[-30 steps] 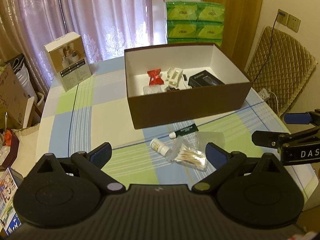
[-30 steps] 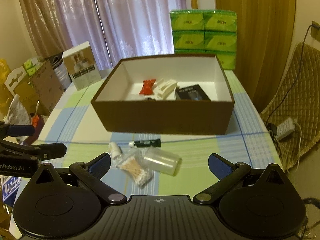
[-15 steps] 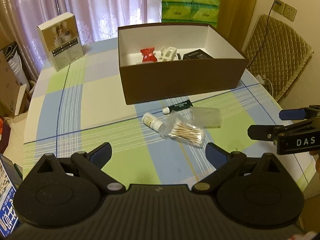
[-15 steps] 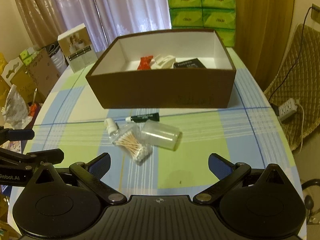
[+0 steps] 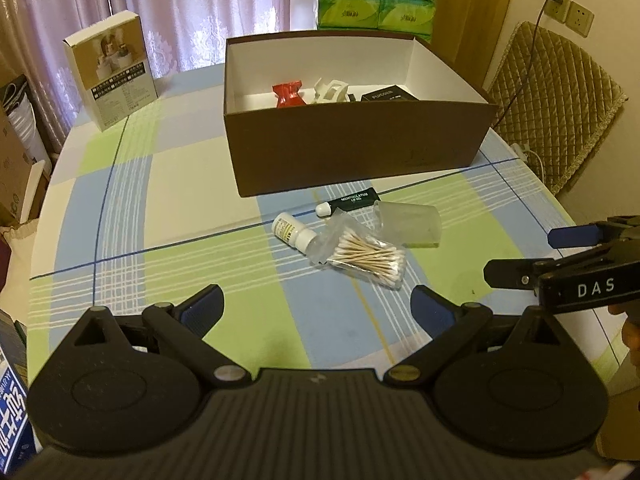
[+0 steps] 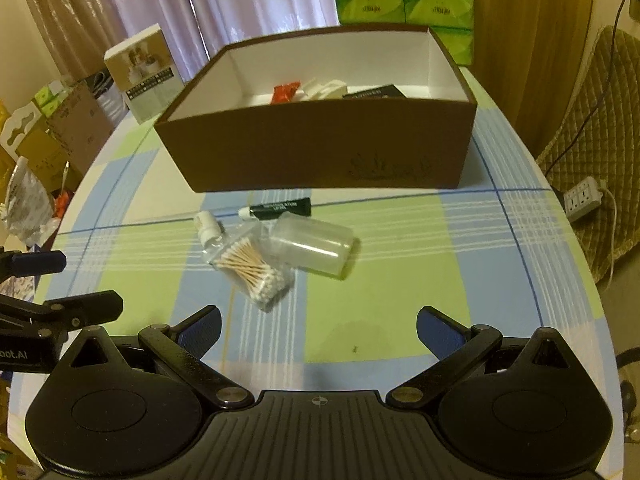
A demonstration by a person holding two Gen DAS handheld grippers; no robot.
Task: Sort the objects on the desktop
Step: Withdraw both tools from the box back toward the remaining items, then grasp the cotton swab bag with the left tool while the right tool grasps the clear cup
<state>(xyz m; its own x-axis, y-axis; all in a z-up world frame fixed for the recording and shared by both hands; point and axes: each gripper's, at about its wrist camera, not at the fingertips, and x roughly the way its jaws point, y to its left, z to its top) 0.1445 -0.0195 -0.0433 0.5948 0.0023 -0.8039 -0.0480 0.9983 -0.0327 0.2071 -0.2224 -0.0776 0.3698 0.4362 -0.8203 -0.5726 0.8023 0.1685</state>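
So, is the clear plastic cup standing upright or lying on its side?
On its side: the clear plastic cup lies lengthwise on the tablecloth.

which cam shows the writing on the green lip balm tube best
The left wrist view: the lip balm tube shows readable white lettering there. In the right wrist view the tube is visible too, but its print is blurred.

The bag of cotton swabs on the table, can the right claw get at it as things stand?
Probably yes. The right claw is open and empty, and the bag of cotton swabs lies just ahead on bare tablecloth. The clear cup and small white bottle crowd its far end only.
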